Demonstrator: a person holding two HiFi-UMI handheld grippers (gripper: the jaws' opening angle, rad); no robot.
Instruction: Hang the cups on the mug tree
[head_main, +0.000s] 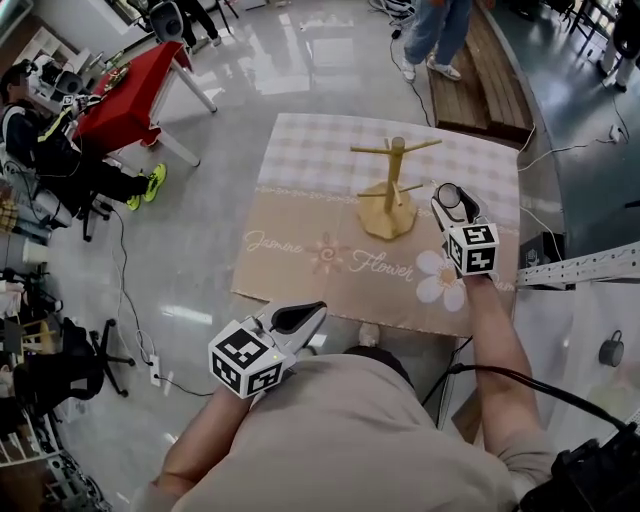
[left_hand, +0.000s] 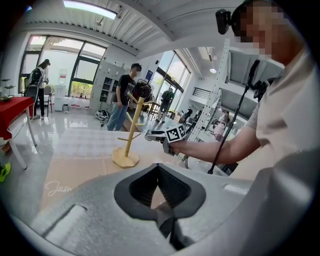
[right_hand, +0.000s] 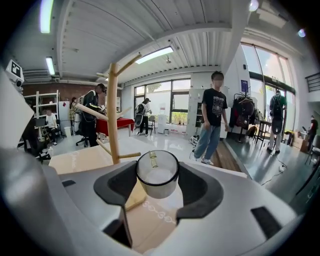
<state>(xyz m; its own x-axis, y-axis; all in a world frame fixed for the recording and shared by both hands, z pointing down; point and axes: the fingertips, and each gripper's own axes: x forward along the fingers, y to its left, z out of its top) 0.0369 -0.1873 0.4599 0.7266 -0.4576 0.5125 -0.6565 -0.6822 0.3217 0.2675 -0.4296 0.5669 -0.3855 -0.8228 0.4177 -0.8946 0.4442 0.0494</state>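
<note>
Clear cup (right_hand: 157, 175) with a dark rim. Pale yellow-brown mug tree (head_main: 392, 190). Tan surface (head_main: 300, 275), checked at the far end, with a white flower (head_main: 440, 280) and a pink flower (head_main: 327, 253). Grey left hand-held gripper (head_main: 308, 315) and right hand-held gripper (head_main: 449, 196), with black-and-white squares.

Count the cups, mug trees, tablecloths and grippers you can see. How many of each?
glass cup: 1
wooden mug tree: 1
tablecloth: 1
grippers: 2 (left gripper, right gripper)
Total: 5

mug tree (head_main: 389, 190): matt wood | cup (right_hand: 157, 182): clear, glossy | tablecloth (head_main: 300, 200): cloth
</note>
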